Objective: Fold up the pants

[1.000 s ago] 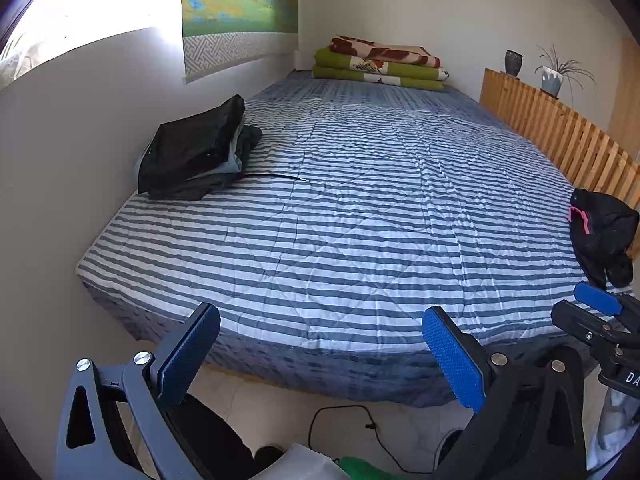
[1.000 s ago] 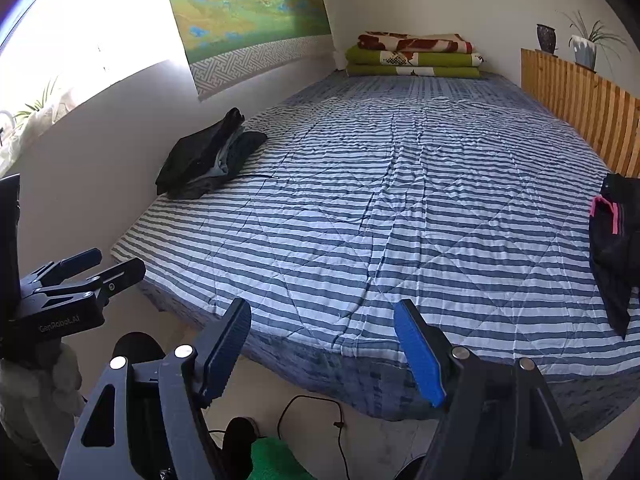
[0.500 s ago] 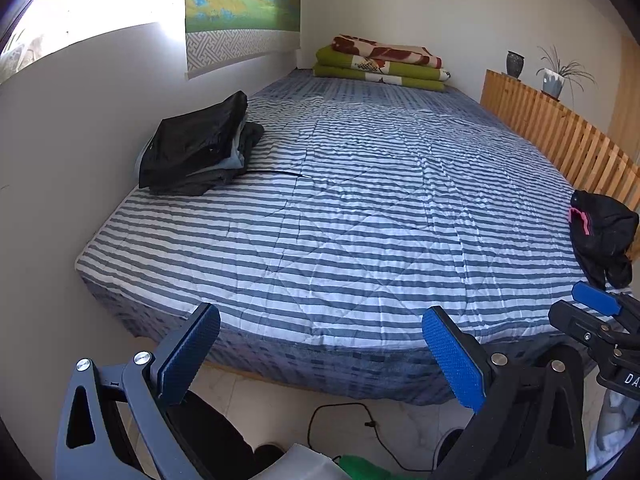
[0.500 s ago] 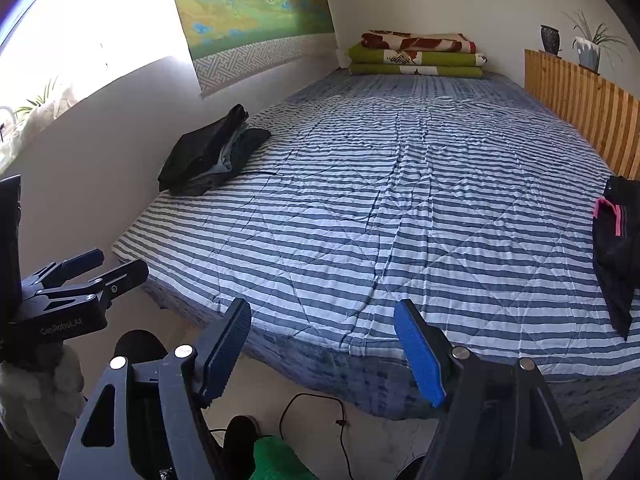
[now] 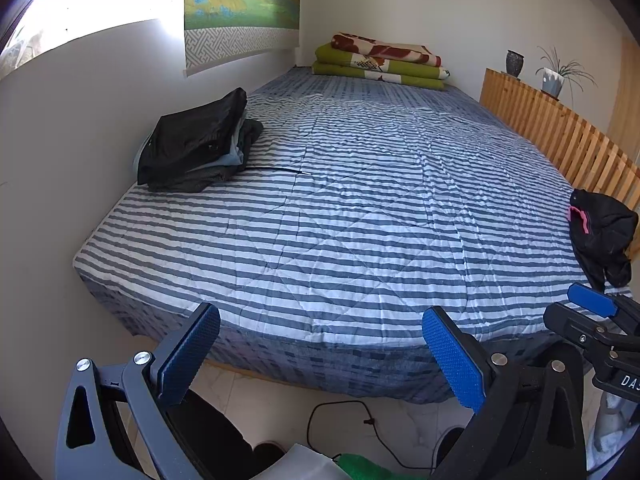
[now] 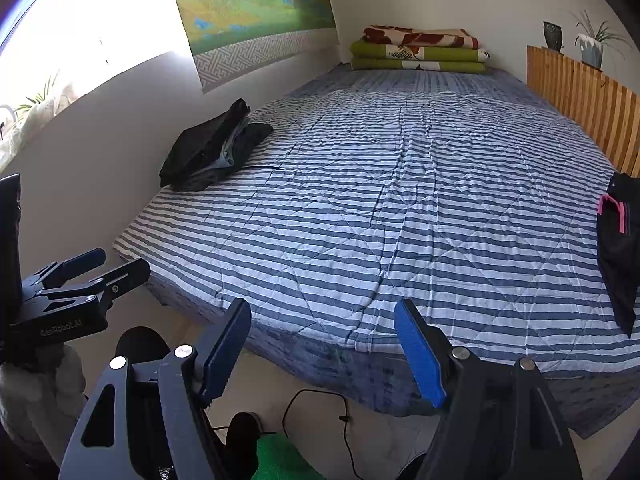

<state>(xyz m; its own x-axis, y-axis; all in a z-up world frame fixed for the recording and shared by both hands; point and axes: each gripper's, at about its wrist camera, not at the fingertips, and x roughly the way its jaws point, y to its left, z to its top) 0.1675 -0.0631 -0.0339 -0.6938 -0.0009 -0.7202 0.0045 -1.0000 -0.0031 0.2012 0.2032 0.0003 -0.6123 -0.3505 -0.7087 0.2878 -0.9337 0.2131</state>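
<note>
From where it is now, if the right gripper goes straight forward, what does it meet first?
Probably the striped bedcover near the bed's front edge. Nothing lies between its open fingers and the cover, though depth is hard to judge.

Bed: striped blue-and-white quilt, wrinkled. Stack of folded dark pants lay at its left edge against the wall. Crumpled black pants with pink trim lay at its right edge. Left tool: jaws stood apart, nothing between them, before the bed's near edge.
</note>
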